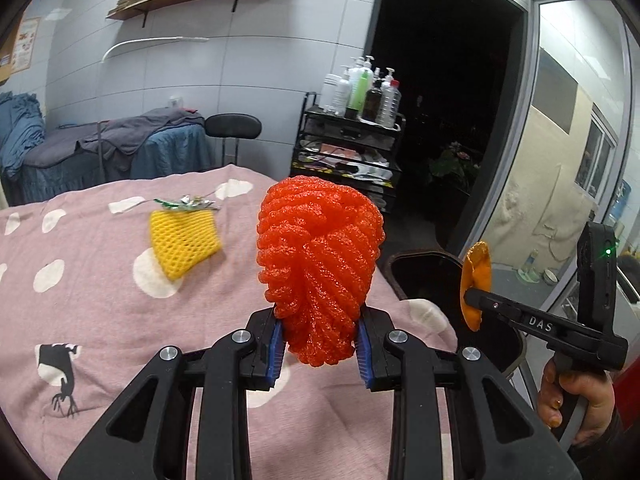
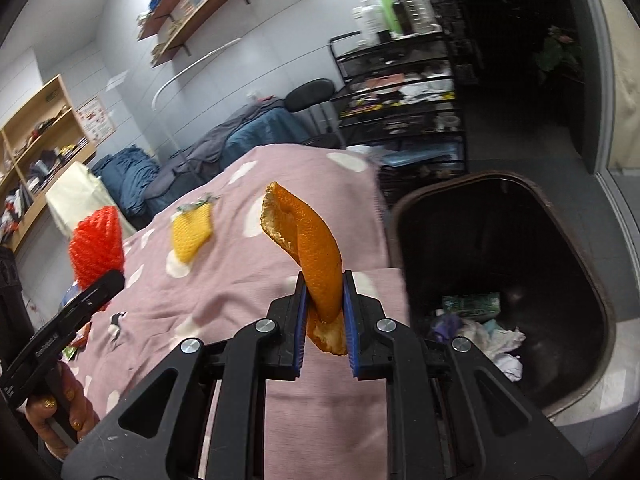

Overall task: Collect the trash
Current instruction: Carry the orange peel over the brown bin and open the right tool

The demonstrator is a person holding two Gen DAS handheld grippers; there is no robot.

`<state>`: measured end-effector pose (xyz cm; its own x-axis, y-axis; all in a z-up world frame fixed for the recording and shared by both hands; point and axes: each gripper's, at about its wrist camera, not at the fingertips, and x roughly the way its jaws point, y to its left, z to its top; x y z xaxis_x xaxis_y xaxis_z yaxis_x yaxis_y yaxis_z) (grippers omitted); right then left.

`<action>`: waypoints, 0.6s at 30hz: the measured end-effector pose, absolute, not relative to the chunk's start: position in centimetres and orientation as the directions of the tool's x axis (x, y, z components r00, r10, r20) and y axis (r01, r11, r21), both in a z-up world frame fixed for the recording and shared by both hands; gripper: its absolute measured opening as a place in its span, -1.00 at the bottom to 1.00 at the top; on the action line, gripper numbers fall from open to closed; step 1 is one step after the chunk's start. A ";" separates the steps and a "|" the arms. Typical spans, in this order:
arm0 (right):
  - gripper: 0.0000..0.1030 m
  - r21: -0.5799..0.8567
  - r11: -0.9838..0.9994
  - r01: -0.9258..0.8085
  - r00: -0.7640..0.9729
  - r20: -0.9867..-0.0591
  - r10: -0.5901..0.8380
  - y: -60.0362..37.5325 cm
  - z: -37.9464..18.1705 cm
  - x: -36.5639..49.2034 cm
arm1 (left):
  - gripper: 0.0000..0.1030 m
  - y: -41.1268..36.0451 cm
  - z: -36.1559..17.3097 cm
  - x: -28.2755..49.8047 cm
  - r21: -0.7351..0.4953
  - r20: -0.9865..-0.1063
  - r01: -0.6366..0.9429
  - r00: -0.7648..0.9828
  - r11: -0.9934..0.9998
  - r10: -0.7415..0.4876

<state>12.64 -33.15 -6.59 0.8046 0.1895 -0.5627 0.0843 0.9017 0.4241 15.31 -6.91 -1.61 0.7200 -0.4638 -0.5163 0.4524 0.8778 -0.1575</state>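
My left gripper (image 1: 320,344) is shut on a crumpled red foam fruit net (image 1: 320,264), held up above the pink spotted bedspread (image 1: 100,320). The right gripper (image 2: 325,320) is shut on a curled strip of orange peel (image 2: 316,264); in the left wrist view that orange peel (image 1: 474,280) hangs over the bin. A yellow foam net (image 1: 182,242) lies on the bed with a crumpled green and silver wrapper (image 1: 186,202) at its far edge. The dark trash bin (image 2: 600,304) stands beside the bed at the right, with paper and wrappers in its bottom.
A black wire cart (image 1: 348,148) with bottles on top stands behind the bed's far corner, next to a dark doorway. A black stool (image 1: 232,126) and a second bed with blue and grey covers (image 1: 120,148) sit at the back. A person's hand (image 1: 576,404) grips the right tool.
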 end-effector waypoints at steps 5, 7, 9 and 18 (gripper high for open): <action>-0.66 0.418 0.894 0.160 0.804 -0.581 0.127 -35.5 -7.3 12.1 | -0.44 -9.0 -1.6 15.2 -0.142 -0.523 0.495 0.698 0.857 -0.490; -0.66 0.412 0.891 0.192 0.802 -0.589 0.100 -36.5 -7.7 12.0 | -0.44 -9.6 -1.7 15.1 -0.137 -0.523 0.509 0.692 0.850 -0.498; -0.66 0.401 0.887 0.230 0.798 -0.600 0.064 -37.5 -8.1 11.9 | -0.44 -10.2 -1.7 15.1 -0.136 -0.526 0.521 0.682 0.842 -0.507; -0.66 0.359 0.865 0.350 0.757 -0.652 -0.036 -41.1 -9.9 12.4 | -0.44 -12.3 -1.9 15.2 -0.124 -0.534 0.558 0.659 0.821 -0.529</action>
<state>12.40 -41.13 -9.95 0.7574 -0.0362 -0.6519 0.3503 0.8651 0.3590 15.20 -12.32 -1.89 0.6595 -0.5290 -0.5341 0.5577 0.8207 -0.1242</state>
